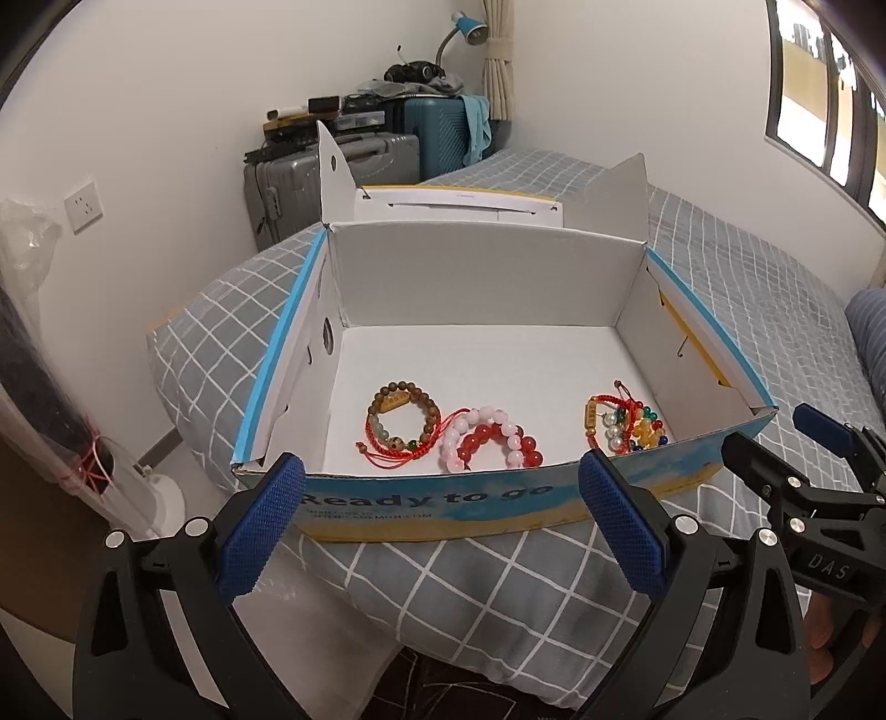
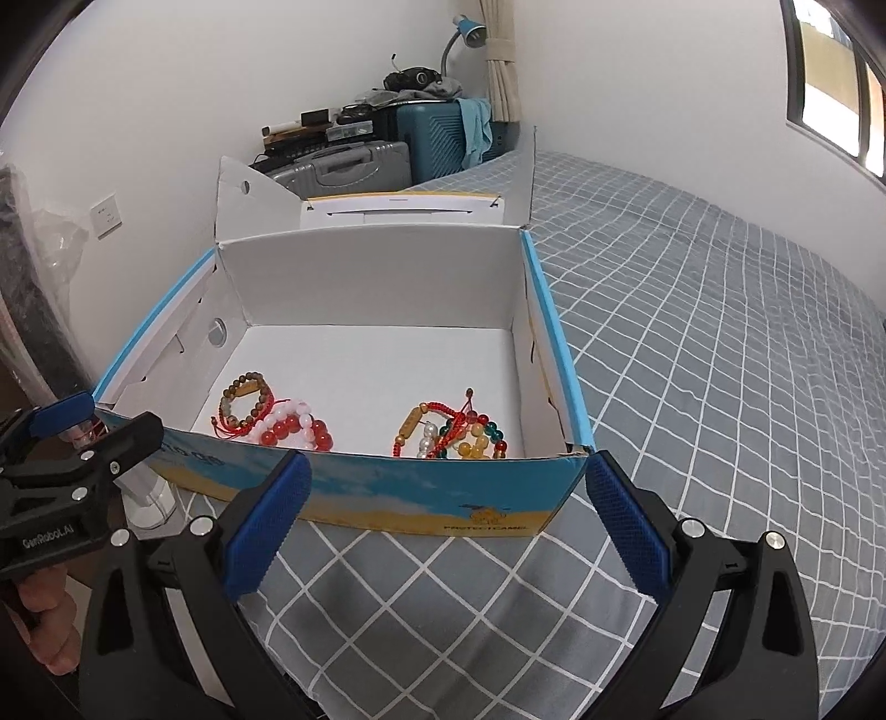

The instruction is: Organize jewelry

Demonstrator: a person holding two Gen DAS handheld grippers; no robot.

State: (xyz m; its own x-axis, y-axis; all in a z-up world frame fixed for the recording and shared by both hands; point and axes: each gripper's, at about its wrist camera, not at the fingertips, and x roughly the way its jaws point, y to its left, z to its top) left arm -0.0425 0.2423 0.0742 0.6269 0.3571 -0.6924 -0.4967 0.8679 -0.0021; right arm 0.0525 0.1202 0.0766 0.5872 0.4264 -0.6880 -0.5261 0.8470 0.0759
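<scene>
An open cardboard box (image 1: 476, 266) with blue and yellow sides sits on the bed. On its white floor lie two heaps of beaded bracelets: a brown wooden one with red and pink ones (image 1: 443, 435) at the left, and a multicoloured heap with red cord (image 1: 626, 423) at the right. The same heaps show in the right wrist view, left heap (image 2: 274, 421) and right heap (image 2: 457, 432). My left gripper (image 1: 443, 526) stands open in front of the box's near wall, with nothing between its fingers. My right gripper (image 2: 448, 526) is open too, empty, before the box's near right corner.
The bed carries a grey checked cover (image 2: 692, 360). Suitcases (image 1: 387, 149) piled with clutter stand against the far wall, with a blue lamp (image 1: 468, 27) above. The box lid (image 1: 459, 199) stands up behind the box. A plastic-wrapped bundle (image 1: 33, 354) leans at the left.
</scene>
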